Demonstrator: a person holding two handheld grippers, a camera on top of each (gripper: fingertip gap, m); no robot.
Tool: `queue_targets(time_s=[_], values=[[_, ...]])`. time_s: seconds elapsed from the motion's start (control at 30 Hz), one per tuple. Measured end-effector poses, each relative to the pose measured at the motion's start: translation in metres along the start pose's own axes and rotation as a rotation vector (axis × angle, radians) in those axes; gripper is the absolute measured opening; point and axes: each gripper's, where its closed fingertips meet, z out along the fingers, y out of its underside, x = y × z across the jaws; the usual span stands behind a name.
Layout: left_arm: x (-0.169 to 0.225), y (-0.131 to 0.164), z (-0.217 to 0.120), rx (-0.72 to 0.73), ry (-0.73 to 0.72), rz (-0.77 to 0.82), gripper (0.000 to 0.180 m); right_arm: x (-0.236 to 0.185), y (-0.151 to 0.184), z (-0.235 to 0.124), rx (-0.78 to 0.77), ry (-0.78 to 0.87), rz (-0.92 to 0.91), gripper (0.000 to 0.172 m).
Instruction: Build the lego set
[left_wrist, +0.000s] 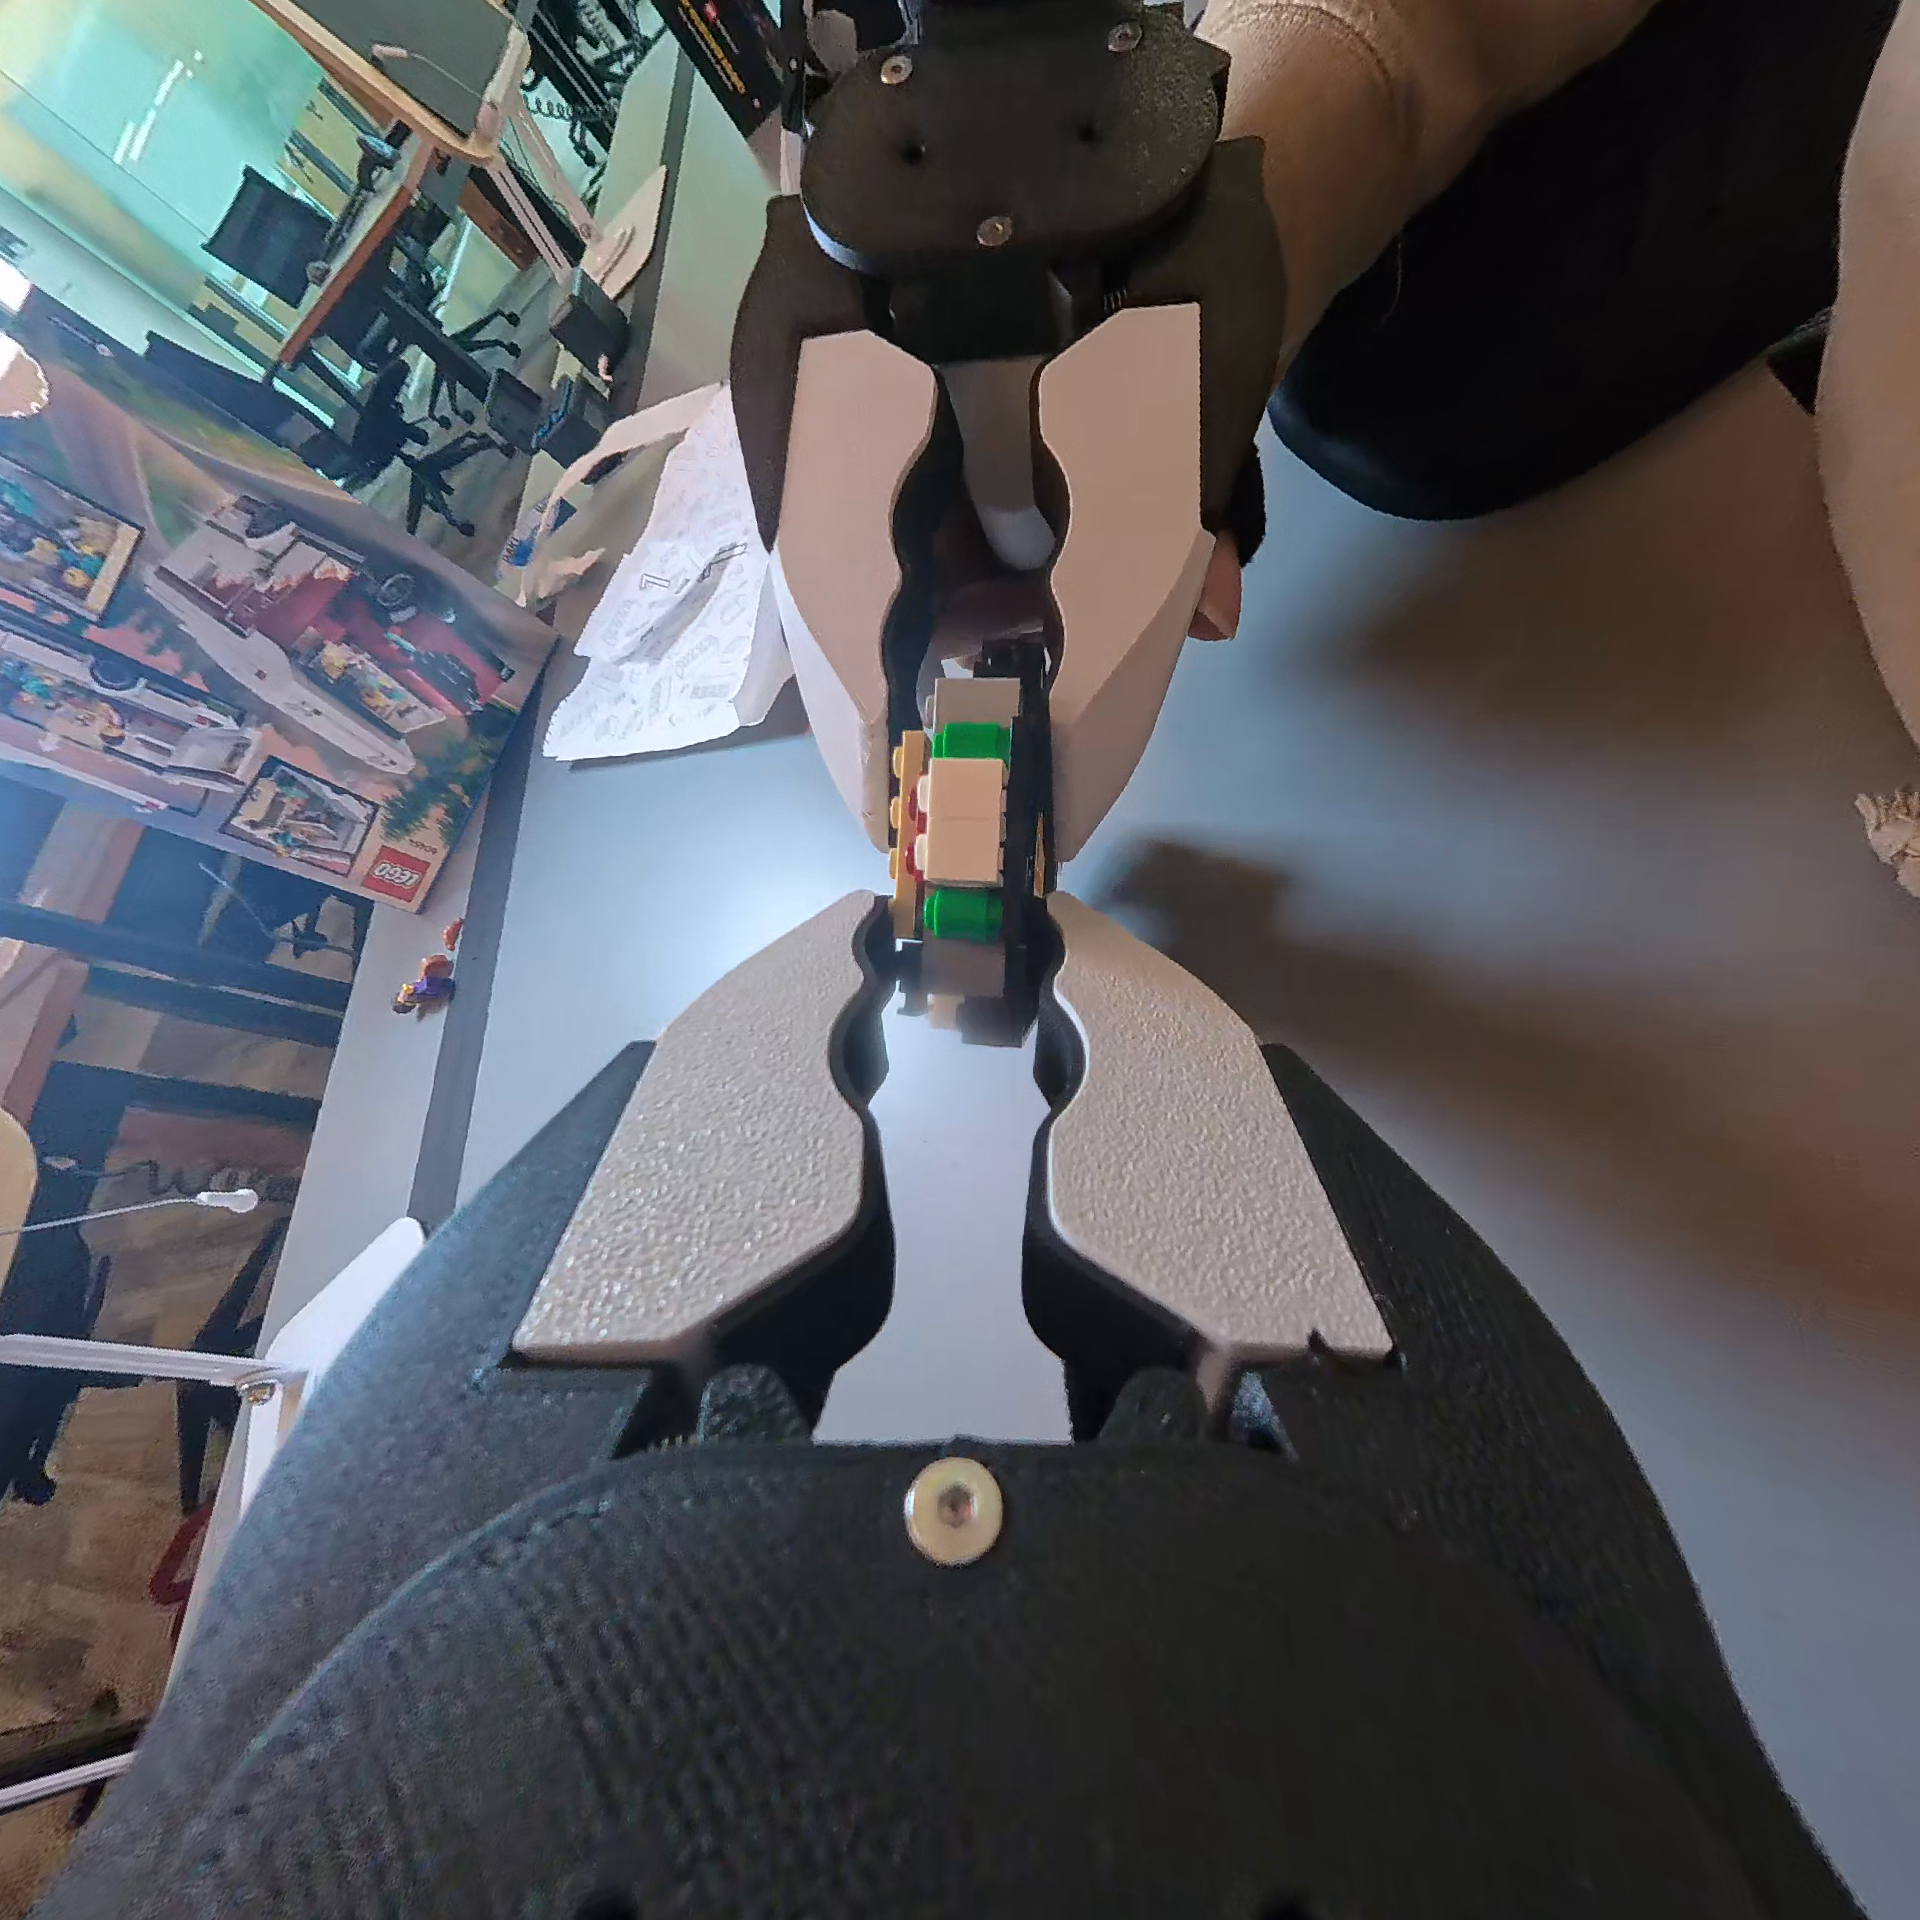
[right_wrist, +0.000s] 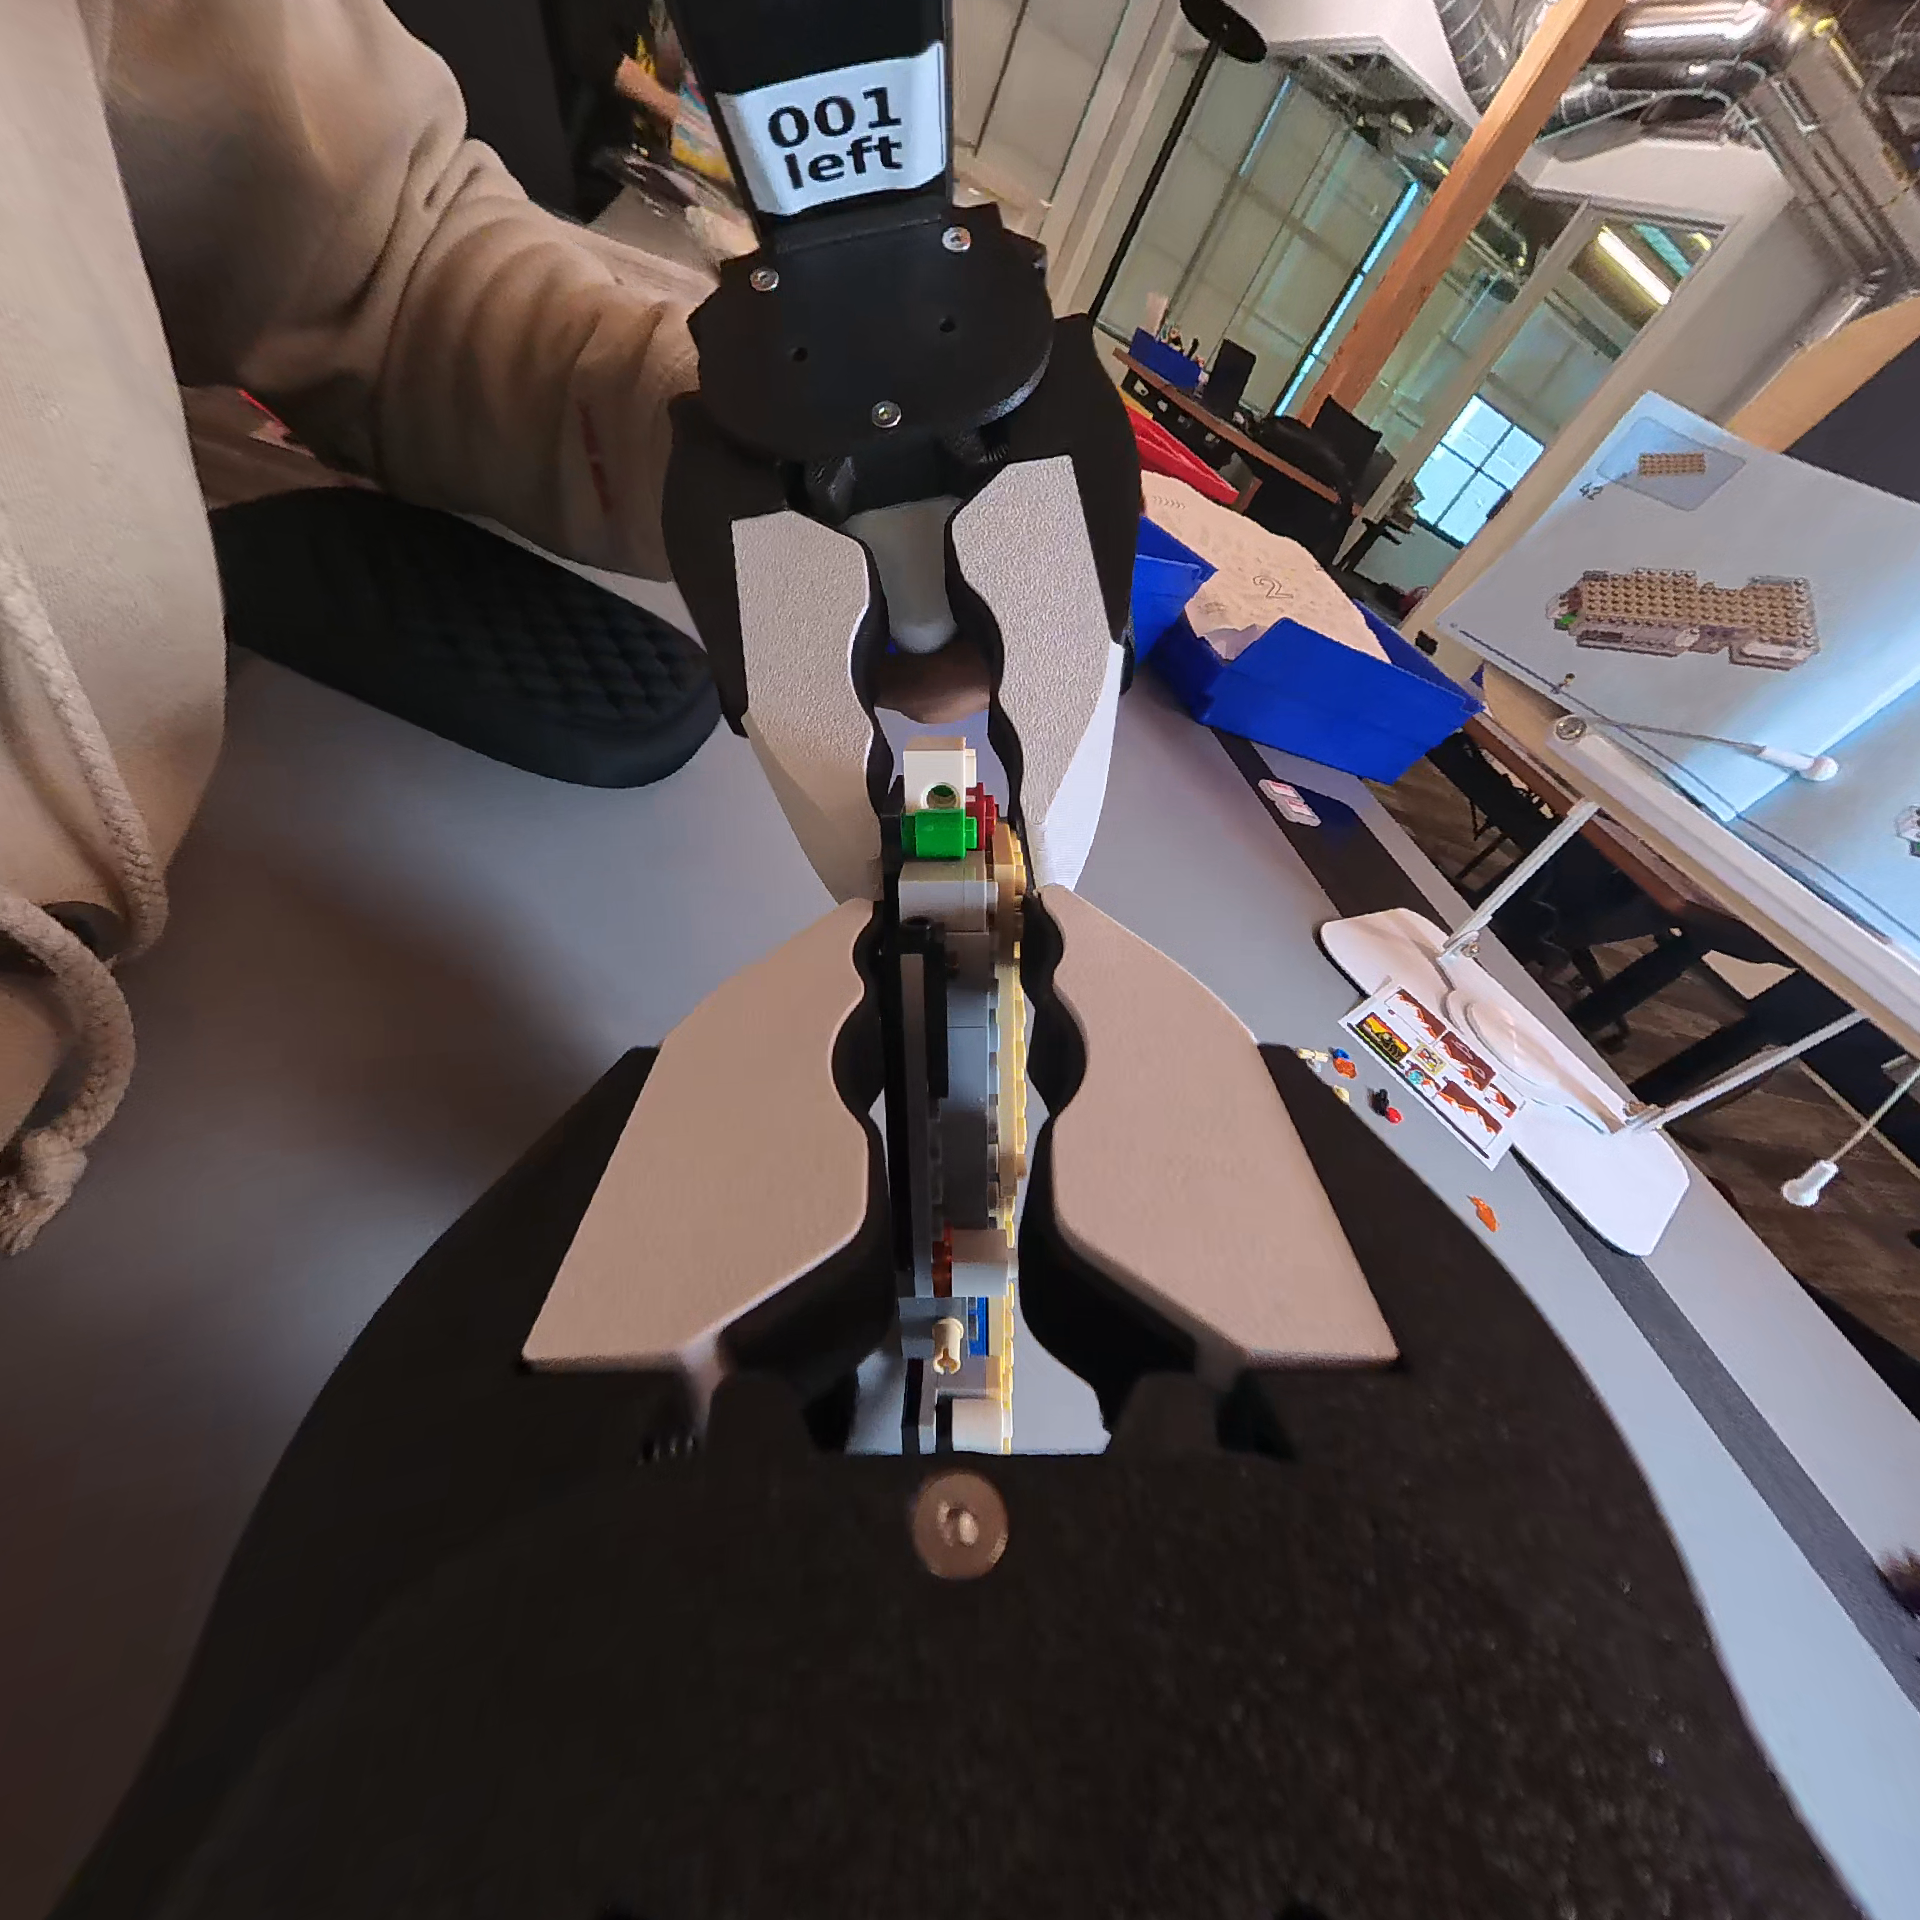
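Writing shows in several places, though none of it is repeated here: a white label with black characters (right_wrist: 836, 135) sits on the black neck of the left tool (left_wrist: 961, 914), a red logo square marks a corner of the printed toy-brick set box (left_wrist: 260, 665) lying on the grey counter (left_wrist: 644, 935), and a white paper bag covered in line drawings with a large numeral (left_wrist: 675, 623) lies beside that box. Both tools meet nose to nose over the counter and share one toy-brick assembly (left_wrist: 961, 821), a narrow stack of tan, white, green, red, grey and black pieces held clear of the counter. The left tool is clamped on one end of it, its pads pressed to the tan plate on one side and the black strip on the other. The right tool (right_wrist: 956, 935) is clamped along the other end, with the assembly running deep between its fingers (right_wrist: 790, 1039) toward the camera. A person's beige sleeve (right_wrist: 395, 270) reaches behind the left tool. To the right stand blue bins (right_wrist: 1330, 686), one holding another numbered paper bag, an open instruction booklet (right_wrist: 1683, 582) on a white stand, a sticker sheet (right_wrist: 1439, 1070) and a few small loose pieces (right_wrist: 1351, 1081). A small toy figure (left_wrist: 426, 982) lies near the counter's edge.
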Motion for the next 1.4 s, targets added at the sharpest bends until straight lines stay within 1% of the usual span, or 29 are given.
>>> queue_targets(time_s=[0.13,0.23,0.37,0.53,0.6,0.7,0.77,0.87,0.93,1.07,1.13,1.2,1.23,1.27,1.4], values=[[-0.0019,0.0006,0.0006,-0.029,0.02,-0.002,0.025,0.0016,0.0003,-0.0005,-0.026,-0.008,0.004,0.024],[0.0007,-0.0007,0.0011,-0.026,0.028,0.015,0.025,-0.0019,0.0006,-0.0011,-0.015,-0.025,0.012,0.025],[-0.0006,0.0008,0.0017,-0.051,0.039,0.026,0.025,-0.0002,0.0014,-0.0003,-0.024,-0.012,-0.013,0.025],[-0.0014,0.0015,0.0019,-0.053,0.04,0.009,0.025,0.0012,0.0025,-0.0003,-0.028,0.0,0.011,0.024],[-0.0023,0.0017,0.0014,-0.043,0.01,0.02,0.025,0.0019,0.0026,0.0007,-0.037,0.008,0.009,0.024],[-0.0054,0.0029,0.0013,-0.03,-0.099,0.092,0.03,0.0027,0.0028,0.0021,-0.049,0.017,0.001,0.024],[-0.0053,0.004,0.0018,-0.039,-0.144,0.129,0.029,0.0021,0.0031,0.0027,-0.049,0.014,-0.002,0.024],[-0.0042,0.0053,0.0011,-0.046,-0.119,0.087,0.027,0.0008,0.0032,0.0038,-0.048,0.011,-0.002,0.024],[-0.0035,0.0063,0.0008,-0.063,-0.106,0.085,0.027,0.0,0.0034,0.0046,-0.064,0.009,-0.013,0.024],[-0.0037,0.0081,0.0012,-0.096,-0.082,0.083,0.025,0.0014,0.0048,0.0043,-0.097,0.047,-0.11,0.024],[-0.0027,0.0069,0.0013,-0.095,-0.069,0.079,0.025,0.0027,0.0029,0.0038,-0.097,0.07,-0.152,0.028],[-0.002,0.0057,0.0027,-0.097,-0.059,0.075,0.025,0.0013,-0.0003,0.0052,-0.095,0.078,-0.2,0.029],[-0.0019,0.0053,0.0033,-0.105,-0.054,0.084,0.025,0.0005,-0.0004,0.0061,-0.101,0.078,-0.227,0.026],[-0.0025,0.0059,0.0034,-0.113,-0.053,0.094,0.025,0.001,0.0,0.0064,-0.105,0.076,-0.229,0.025],[-0.0039,0.0053,0.0026,-0.109,-0.039,0.066,0.025,0.0031,-0.0005,0.0068,-0.085,0.069,-0.127,0.024]])
